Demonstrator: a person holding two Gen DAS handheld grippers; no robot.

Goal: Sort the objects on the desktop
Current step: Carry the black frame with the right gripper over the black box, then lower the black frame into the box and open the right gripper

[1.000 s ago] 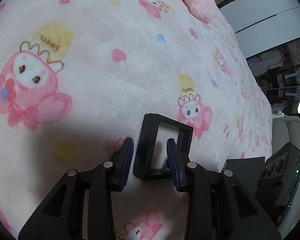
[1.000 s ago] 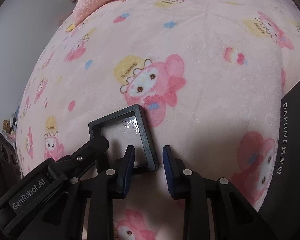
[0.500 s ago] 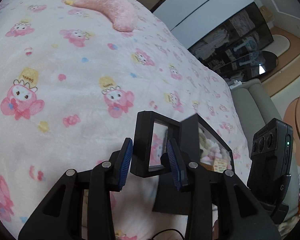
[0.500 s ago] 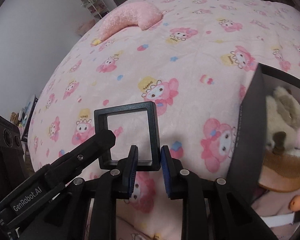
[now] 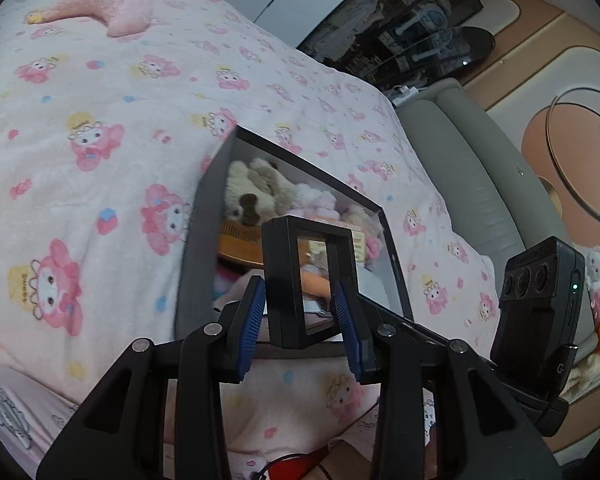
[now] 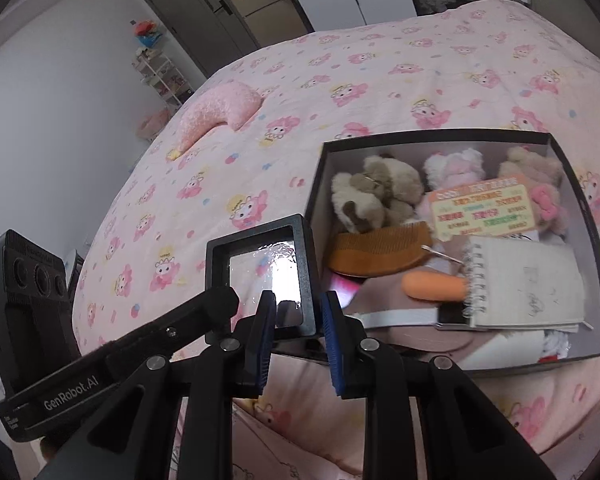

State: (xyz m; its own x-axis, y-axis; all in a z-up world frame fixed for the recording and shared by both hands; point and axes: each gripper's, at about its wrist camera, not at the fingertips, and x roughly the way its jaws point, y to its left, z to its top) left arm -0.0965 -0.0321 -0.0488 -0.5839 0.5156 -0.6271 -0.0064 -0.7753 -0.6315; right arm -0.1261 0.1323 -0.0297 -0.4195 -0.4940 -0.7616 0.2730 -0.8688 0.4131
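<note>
A black square display frame (image 5: 278, 280) with a clear film window hangs in the air, held by both grippers. My left gripper (image 5: 300, 320) is shut on it, a blue pad on each side. In the right wrist view the same frame (image 6: 256, 236) shows its face, and my right gripper (image 6: 299, 334) is shut on its right-hand bar. The left gripper's arm (image 6: 140, 344) reaches the frame from the left. The frame hangs at the near left corner of an open black box (image 6: 420, 136), whose dark wall (image 5: 204, 232) rises just behind the frame in the left wrist view.
The box holds plush toys (image 6: 376, 196), a wooden comb (image 6: 376, 248), an orange card (image 6: 480, 210), a spiral notebook (image 6: 524, 284) and an orange tube (image 6: 432, 286). It sits on a pink cartoon-print blanket (image 5: 80, 200). A pink crescent pillow (image 6: 220, 112) lies further back. A grey sofa (image 5: 460, 160) borders the bed.
Both grippers have lifted the frame off the blanket and carried it together towards the black box, which has come fully into view. The frame has rolled in the left wrist view.
</note>
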